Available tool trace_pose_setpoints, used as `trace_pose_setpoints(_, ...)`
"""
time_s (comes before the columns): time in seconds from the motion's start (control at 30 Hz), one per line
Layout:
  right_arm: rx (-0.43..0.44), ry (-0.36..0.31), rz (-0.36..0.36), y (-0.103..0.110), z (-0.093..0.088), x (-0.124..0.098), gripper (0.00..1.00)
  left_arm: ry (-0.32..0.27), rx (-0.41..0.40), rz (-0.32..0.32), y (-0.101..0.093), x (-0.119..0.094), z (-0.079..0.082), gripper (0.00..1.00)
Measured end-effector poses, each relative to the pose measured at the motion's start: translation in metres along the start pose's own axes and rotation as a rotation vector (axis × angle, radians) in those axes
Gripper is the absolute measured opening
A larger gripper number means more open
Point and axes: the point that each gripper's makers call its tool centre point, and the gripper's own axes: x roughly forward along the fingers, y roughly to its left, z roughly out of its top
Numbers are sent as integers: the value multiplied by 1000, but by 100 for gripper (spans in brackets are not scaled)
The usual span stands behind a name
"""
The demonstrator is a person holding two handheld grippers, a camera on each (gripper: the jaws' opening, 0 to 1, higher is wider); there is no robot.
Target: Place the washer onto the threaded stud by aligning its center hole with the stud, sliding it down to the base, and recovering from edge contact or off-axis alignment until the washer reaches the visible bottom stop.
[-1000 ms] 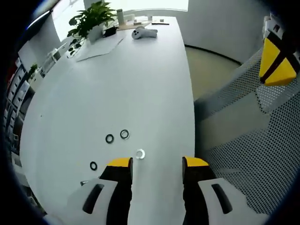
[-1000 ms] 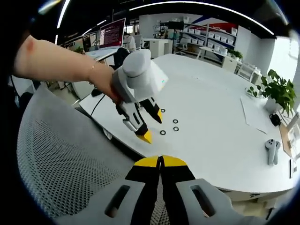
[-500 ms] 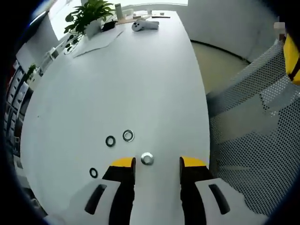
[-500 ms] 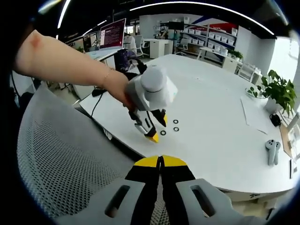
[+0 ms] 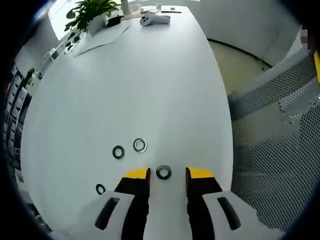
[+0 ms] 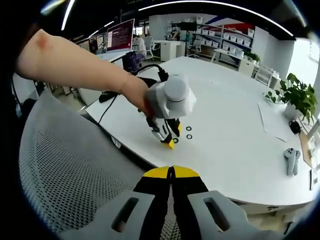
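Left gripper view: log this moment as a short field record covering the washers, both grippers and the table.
nearest washer: flat on the table, between the open jaws of the left gripper
other washers: three, loose on the table
threaded stud: cannot tell where
left gripper: open, low over the table
right gripper: shut, over a mesh chair
far end: plant

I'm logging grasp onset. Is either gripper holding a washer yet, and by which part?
Nothing is held. The left gripper is open, its jaws either side of a washer lying on the table. The right gripper is shut, empty.
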Motion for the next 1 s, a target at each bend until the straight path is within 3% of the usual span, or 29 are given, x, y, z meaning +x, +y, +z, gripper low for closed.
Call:
trace_pose_setpoints(0.23, -2, -2, 2, 0, 1, 0, 4, 41, 17, -7, 3, 1, 0, 22)
trace_pose_setpoints(0.37, -3, -4, 2, 0, 1, 0, 4, 77, 104, -33, 2, 1, 0, 21)
trace_pose_setpoints(0.43, -3, -2, 2, 0, 1, 0, 4, 91, 108, -33, 2, 2, 1, 20)
trace_pose_setpoints(0.53, -3, -3, 3, 0, 1, 0, 4, 109, 150, -23, 5, 1, 0, 10)
trace_pose_setpoints(1.0, -5, -6, 4, 0, 2, 0, 4, 109, 154, -29, 6, -1, 0, 10)
